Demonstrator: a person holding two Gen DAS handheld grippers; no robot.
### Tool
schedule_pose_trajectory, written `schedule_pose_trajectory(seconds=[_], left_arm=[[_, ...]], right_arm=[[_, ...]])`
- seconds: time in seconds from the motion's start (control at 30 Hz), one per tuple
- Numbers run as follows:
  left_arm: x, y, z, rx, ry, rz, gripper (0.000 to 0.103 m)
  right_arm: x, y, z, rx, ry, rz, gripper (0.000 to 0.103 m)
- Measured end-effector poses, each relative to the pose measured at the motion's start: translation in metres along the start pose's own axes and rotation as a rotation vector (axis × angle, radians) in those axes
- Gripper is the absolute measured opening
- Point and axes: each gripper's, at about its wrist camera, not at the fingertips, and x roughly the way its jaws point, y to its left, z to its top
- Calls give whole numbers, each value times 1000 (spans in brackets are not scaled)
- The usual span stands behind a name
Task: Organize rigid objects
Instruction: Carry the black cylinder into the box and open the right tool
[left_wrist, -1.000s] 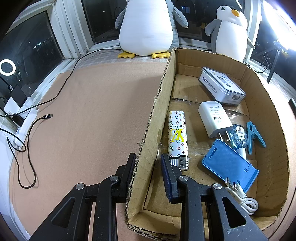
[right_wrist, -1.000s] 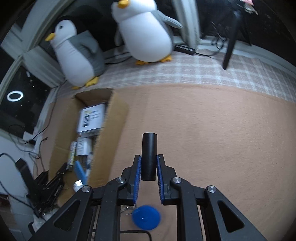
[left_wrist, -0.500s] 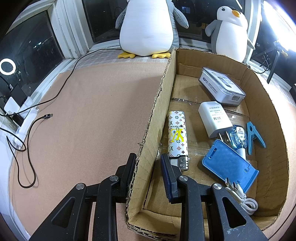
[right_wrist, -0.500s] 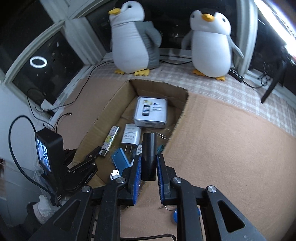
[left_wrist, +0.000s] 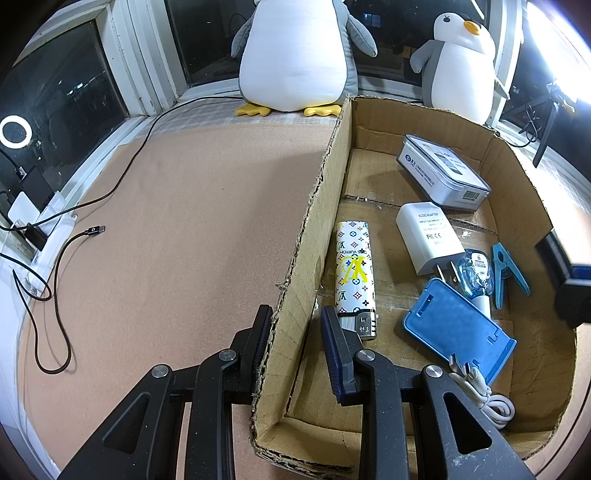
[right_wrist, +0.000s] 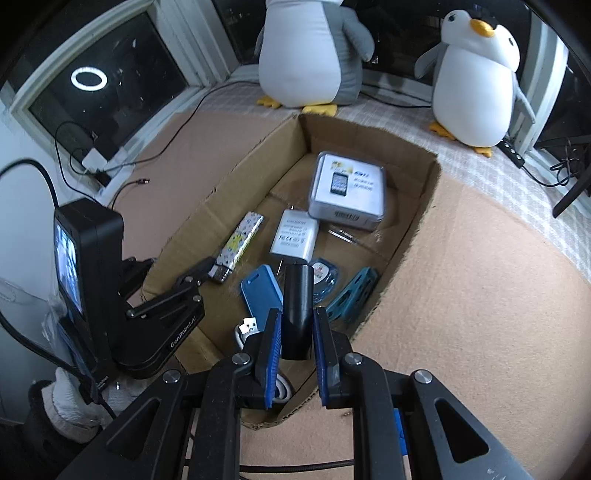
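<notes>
Black cylinder (right_wrist: 295, 310), matte and smooth, sits pinched between right fingers (right_wrist: 269, 354); left fingers (left_wrist: 332, 350) straddle cardboard box (left_wrist: 295, 280) wall.

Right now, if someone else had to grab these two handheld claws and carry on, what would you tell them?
Left claw: straddles the left wall of the cardboard box, one finger outside, one inside; whether it pinches the wall is unclear.
Right claw: shut on a black cylinder, held over the near end of the box.
Already in the box: patterned lighter, white adapter, white-and-grey case, blue phone stand, blue clip, white cable.
Left to do: lower the cylinder into a free spot, probably near the stand, and open the claw.
</notes>
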Motion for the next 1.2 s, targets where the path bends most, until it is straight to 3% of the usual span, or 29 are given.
schedule_pose_trajectory(seconds=[0.4,0.57,0.7,1.2], left_arm=[[0,0,0,-2,0,-1,29],[0,-1,0,-2,0,0,29],[0,0,0,-2,0,0,29],[0,0,0,-1,0,-1,29]], right_arm=[[22,6,4,-12,24,-34,15],[21,6,5,-10,15,-43,17],[19,6,6,-10,7,-47,28],[-6,-1,3,7,-29,-30,31]])
